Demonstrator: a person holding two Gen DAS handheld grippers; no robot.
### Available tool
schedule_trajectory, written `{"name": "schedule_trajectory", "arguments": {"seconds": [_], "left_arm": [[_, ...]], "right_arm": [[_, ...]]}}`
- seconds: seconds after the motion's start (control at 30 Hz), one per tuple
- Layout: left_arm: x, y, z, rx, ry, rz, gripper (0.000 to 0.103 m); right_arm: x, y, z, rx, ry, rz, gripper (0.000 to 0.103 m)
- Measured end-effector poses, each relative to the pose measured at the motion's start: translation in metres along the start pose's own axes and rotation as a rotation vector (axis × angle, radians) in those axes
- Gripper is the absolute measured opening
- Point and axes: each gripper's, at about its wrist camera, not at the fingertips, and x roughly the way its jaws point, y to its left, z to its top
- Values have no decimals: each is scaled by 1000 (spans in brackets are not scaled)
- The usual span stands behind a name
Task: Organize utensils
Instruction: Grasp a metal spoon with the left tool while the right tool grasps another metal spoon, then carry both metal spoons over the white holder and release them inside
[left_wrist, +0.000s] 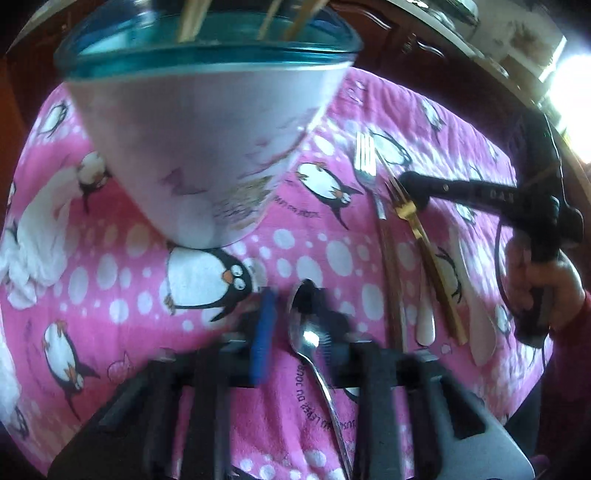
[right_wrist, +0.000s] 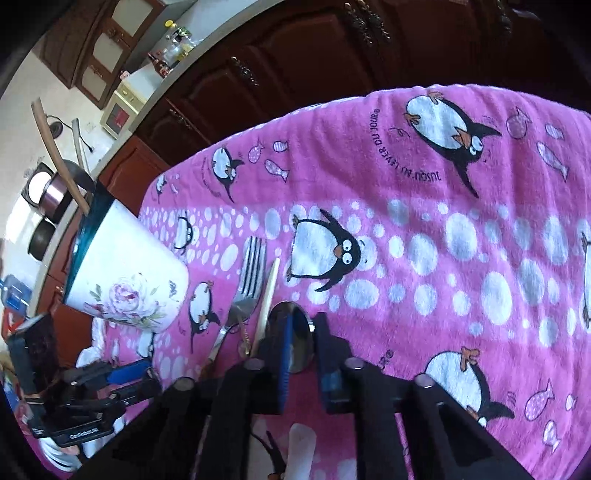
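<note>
Few utensils already in cup (left_wrist: 207, 122). L gripper (left_wrist: 295, 325) clenched on spoon (left_wrist: 306, 332); R gripper (right_wrist: 301, 343) clenched on 2nd spoon (right_wrist: 295, 332). Forks (left_wrist: 365, 158), knives left on cloth (left_wrist: 110, 258).

I read one printed line on the pink cloth (right_wrist: 424, 258), curving beside a penguin (right_wrist: 448, 123): "JUSQU'AU LEVER DU JOUR". It recurs, partly hidden, in my left view. Lettering on the other gripper's body is illegible.
</note>
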Motion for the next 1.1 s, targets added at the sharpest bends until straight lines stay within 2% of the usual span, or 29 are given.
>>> {"name": "schedule_trajectory", "arguments": {"seconds": [0.13, 0.3, 0.5, 0.77, 1.1], "left_arm": [[-6, -5, -3, 5, -18, -14, 2], [-28, -2, -9, -32, -59, -21, 2], [-77, 0, -10, -55, -163, -21, 2], [-136, -3, -3, -53, -288, -19, 2], [-181, -7, 3, -46, -374, -4, 2]], "right_arm": [[-15, 12, -2, -58, -37, -52, 2], [-51, 25, -5, -101, -120, -92, 2], [-93, 39, -4, -137, -216, -137, 3], [-133, 57, -4, -152, -297, -149, 2], [-175, 90, 15, -189, -416, -145, 2]]}}
